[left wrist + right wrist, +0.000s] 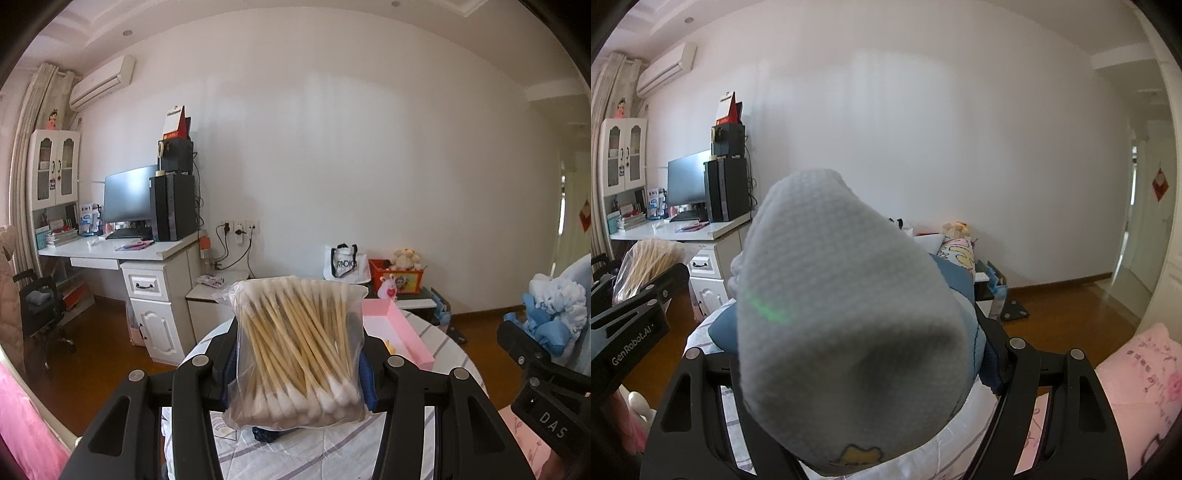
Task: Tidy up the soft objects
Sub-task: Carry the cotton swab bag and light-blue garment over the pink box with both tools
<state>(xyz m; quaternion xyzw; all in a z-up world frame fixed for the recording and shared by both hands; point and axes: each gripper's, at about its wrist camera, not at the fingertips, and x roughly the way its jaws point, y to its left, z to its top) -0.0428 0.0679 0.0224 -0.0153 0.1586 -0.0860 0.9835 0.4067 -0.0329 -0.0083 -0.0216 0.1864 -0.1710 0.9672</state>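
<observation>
Sorting is looking midway: left tool (295, 369) is gripping a bag of cotton swabs (297, 350) above the surface (314, 454), right tool (857, 369) is clamping a towel (846, 295); pink tray (397, 332) is sitting nearly empty, both items still needing placing.

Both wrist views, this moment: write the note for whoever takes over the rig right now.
Left tool: shut on the bag of cotton swabs, held up above the round table.
Right tool: shut on a pale blue soft cloth item, which blocks most of its view.
Pink tray sits on the table just beyond the swabs; only a small yellow item shows inside.
Done: both items picked up.
Left: neither is set down yet; likely the tray is where they go.
</observation>
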